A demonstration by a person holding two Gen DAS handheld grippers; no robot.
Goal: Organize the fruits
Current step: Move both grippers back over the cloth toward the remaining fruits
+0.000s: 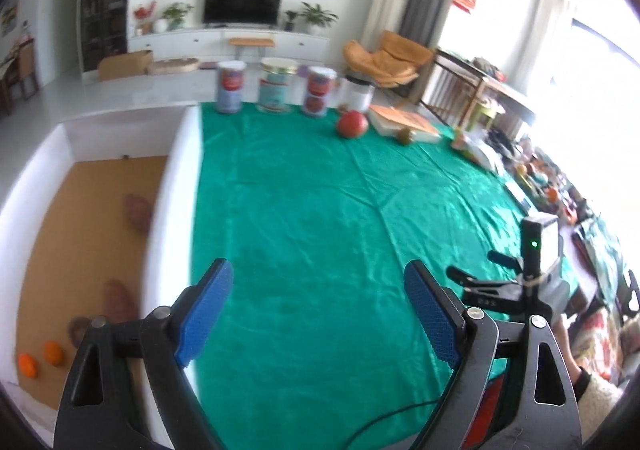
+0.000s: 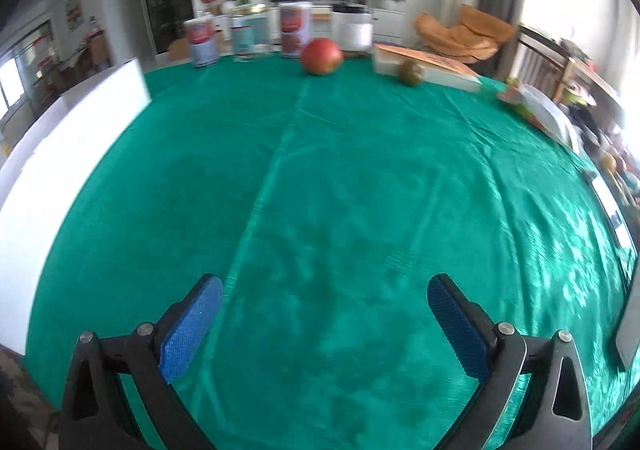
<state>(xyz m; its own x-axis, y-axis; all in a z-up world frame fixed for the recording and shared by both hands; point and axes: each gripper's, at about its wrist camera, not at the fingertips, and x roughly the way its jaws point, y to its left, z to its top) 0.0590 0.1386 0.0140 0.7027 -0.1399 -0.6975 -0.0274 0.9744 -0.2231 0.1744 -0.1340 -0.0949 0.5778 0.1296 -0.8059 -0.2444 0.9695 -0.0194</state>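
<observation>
both claws wide, empty; left claw (image 1: 318, 314), right claw (image 2: 325, 324); round red fruit (image 2: 322, 56), no clear axis.

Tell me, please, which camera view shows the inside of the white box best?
The left wrist view: it looks down into the white box, showing its brown floor with two oranges and brownish pieces. The right wrist view shows only the box's outer white wall, nothing inside.

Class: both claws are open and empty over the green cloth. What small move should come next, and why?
Probably move the right claw toward the red fruit at the cloth's far edge. It and the small brown fruit still lie outside the white box, which already holds oranges.
</observation>
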